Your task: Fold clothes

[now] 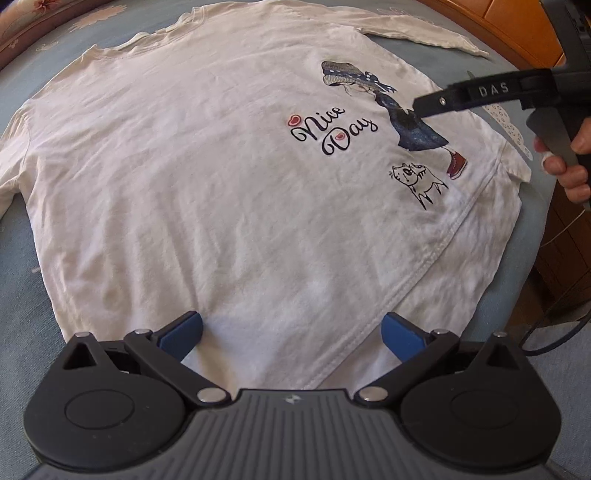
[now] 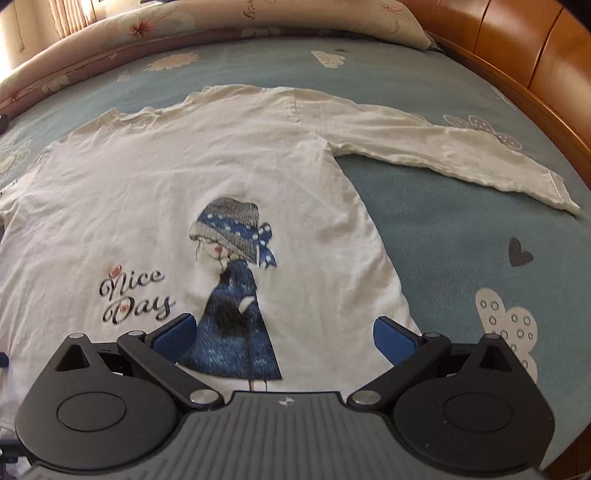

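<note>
White long-sleeve shirt lies flat, front up, on bed w/ blue-grey sheet; neckline toward far side, hem toward cameras. Going L to R in right wrist view: "Nice Day" script on shirt's left part, then printed girl in blue dress and hat at center, then one sleeve stretched out to the right over the sheet, cuff near the wooden bed frame. Floral pillow along far edge.

Left claw: blue pads spread wide, nothing between them, over shirt's hem area; can't tell if touching cloth.

Right claw: also wide open, holding nothing, over the girl print's skirt. In left wrist view it comes in from the right, a hand gripping its handle, tip near the girl print.
</note>
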Demonstrator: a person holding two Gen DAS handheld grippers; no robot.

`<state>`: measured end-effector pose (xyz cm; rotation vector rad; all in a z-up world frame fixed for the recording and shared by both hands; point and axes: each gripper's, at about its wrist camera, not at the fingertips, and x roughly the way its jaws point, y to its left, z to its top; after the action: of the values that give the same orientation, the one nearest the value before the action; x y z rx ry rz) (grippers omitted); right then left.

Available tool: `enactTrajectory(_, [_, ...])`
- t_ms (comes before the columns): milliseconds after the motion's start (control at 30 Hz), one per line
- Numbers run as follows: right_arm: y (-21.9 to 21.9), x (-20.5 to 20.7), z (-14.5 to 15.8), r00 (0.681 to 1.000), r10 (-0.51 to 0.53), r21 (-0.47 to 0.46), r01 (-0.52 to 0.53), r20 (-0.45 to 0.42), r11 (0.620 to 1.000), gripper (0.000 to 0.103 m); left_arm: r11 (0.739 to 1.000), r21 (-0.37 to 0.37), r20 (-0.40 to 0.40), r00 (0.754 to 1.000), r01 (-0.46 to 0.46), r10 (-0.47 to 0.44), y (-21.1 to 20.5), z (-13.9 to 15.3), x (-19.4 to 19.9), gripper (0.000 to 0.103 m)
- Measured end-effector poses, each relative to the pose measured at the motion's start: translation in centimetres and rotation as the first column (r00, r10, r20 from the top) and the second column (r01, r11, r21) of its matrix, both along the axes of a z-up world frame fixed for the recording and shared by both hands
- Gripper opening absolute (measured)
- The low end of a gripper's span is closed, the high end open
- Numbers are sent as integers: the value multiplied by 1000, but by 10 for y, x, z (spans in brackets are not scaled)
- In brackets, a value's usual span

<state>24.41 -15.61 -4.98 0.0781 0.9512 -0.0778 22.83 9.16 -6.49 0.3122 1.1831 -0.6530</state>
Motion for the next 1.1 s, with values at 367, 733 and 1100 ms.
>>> enactTrajectory(367, [-2, 153, -19, 988, 94, 82, -104, 126, 991, 103, 990, 16, 102, 986, -137, 135, -19, 20, 26, 102])
enactTrajectory(733, [-66, 140, -11, 979, 203, 109, -204, 25, 973, 103, 977, 62, 146, 970, -204, 193, -62, 21, 70, 102])
enactTrajectory(1100, [-73, 192, -27, 951, 308, 152, -300, -37, 942, 103, 933, 34, 125, 928, -359, 352, -68, 2, 116, 102])
